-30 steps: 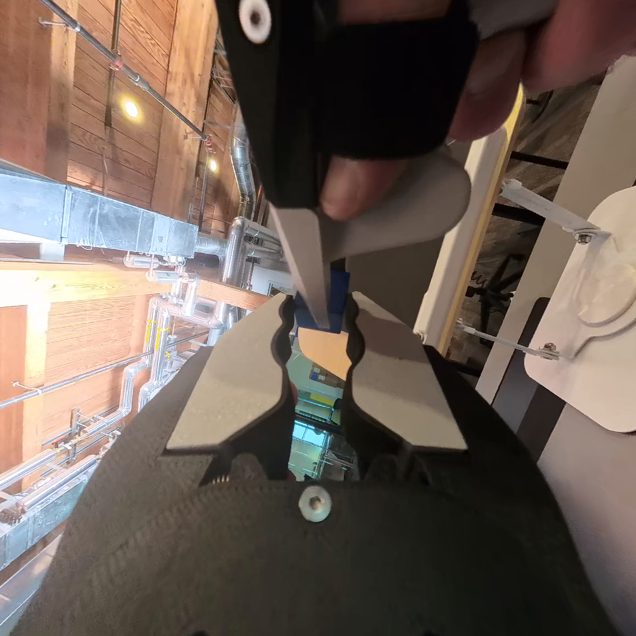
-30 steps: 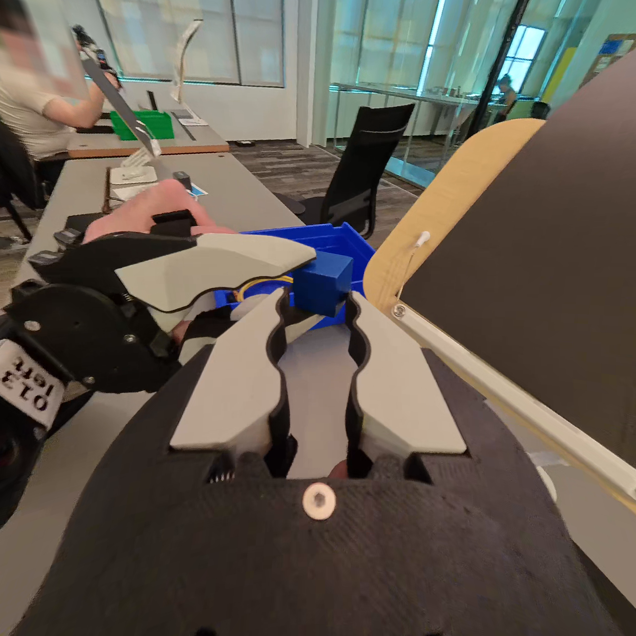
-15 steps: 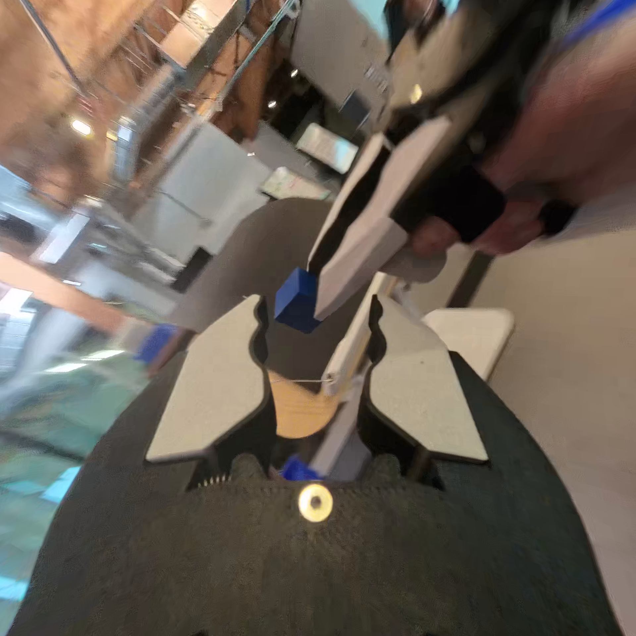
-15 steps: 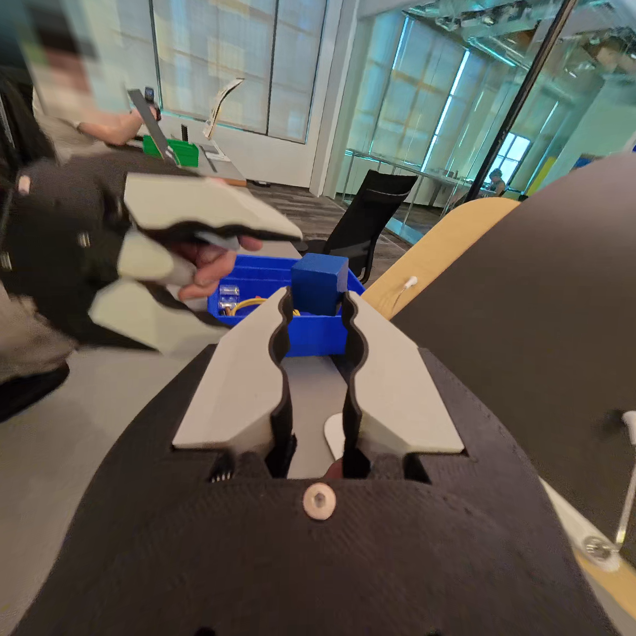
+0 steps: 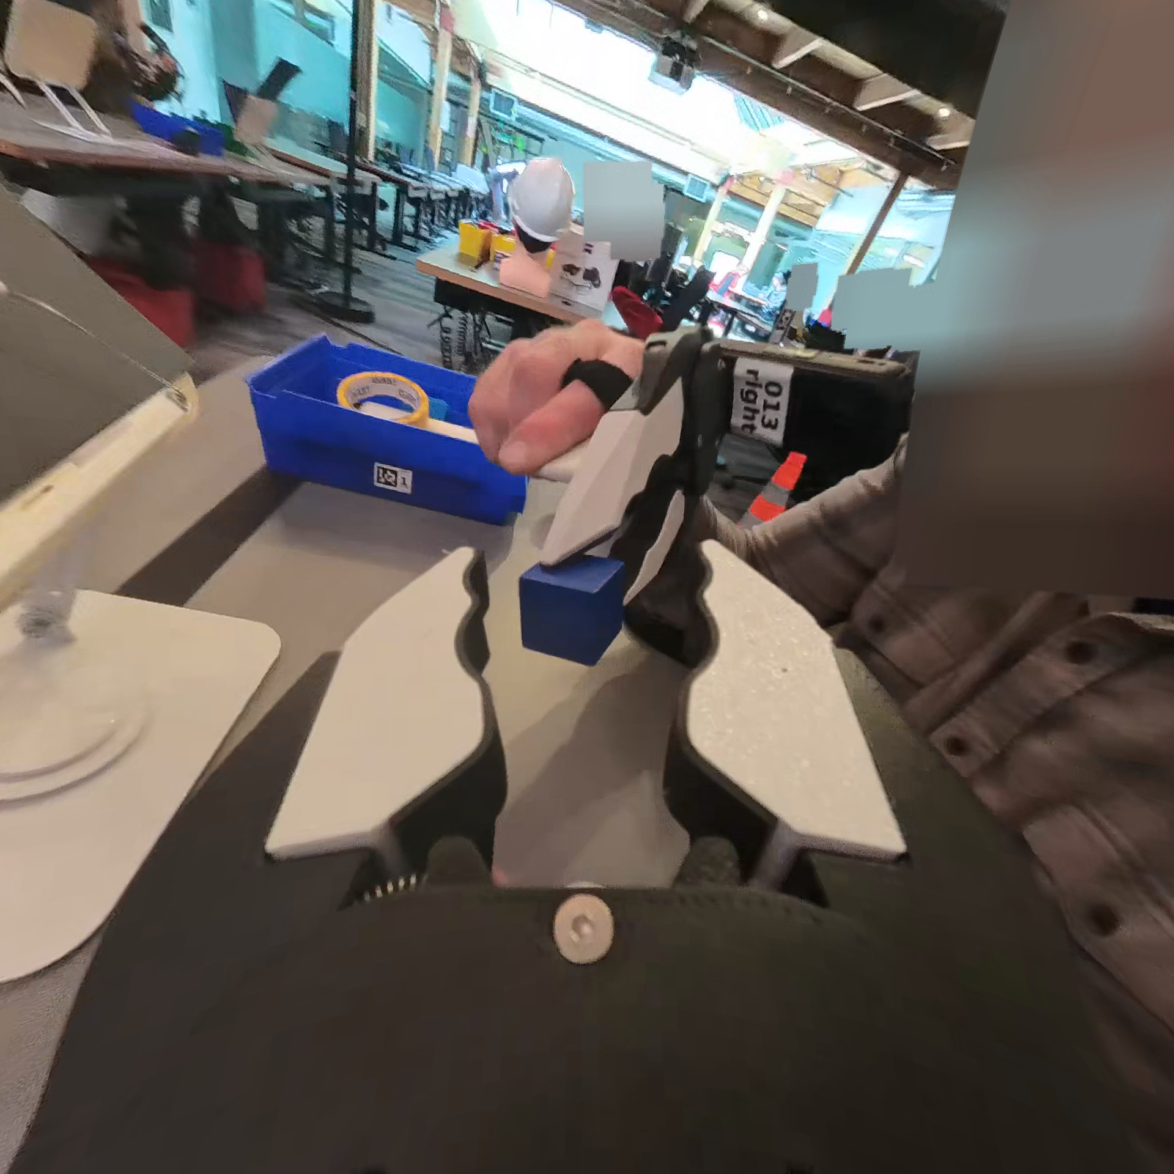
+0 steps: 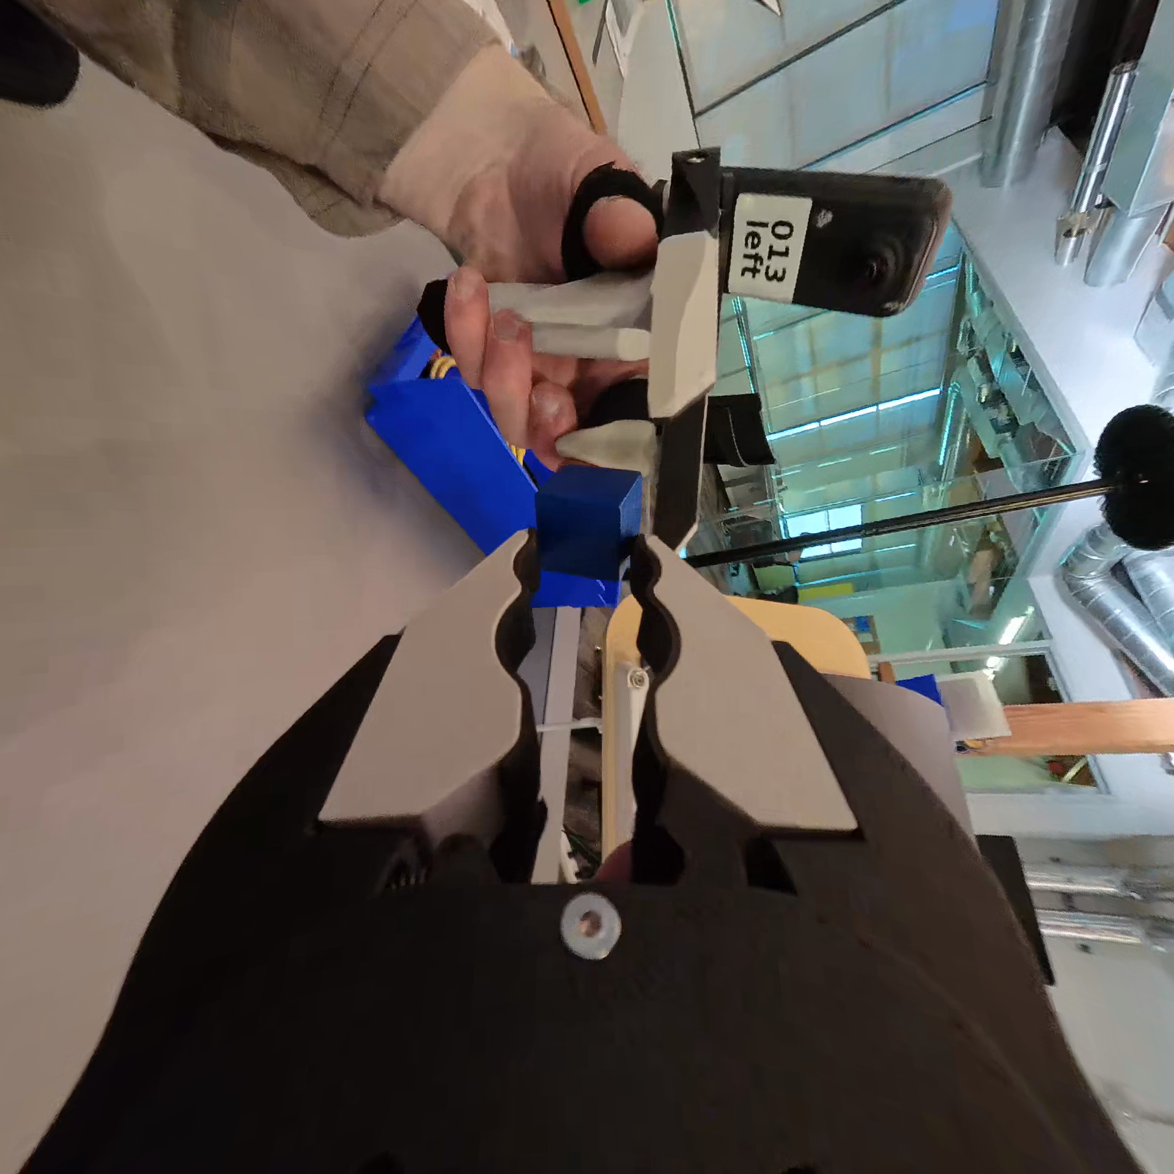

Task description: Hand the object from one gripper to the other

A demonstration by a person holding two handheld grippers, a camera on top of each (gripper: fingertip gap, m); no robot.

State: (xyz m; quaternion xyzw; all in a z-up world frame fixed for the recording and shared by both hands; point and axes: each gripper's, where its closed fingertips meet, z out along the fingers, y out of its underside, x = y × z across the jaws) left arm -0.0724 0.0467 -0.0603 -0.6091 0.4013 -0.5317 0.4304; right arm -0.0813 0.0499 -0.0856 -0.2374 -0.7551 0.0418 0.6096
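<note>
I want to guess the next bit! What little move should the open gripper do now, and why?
Probably close the left gripper on the blue block. Its fingers are spread with the block between them, while the right gripper pinches it.

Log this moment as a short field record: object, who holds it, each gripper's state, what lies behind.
object: blue cube
holder: right gripper, shut on the cube at its fingertips
left gripper: open, fingers either side of the cube, not touching it
cube in left wrist view: in the gap between the left fingers, nearer the left one
handover: not yet done
behind: blue bin on the grey table, yellow tape roll inside
</note>
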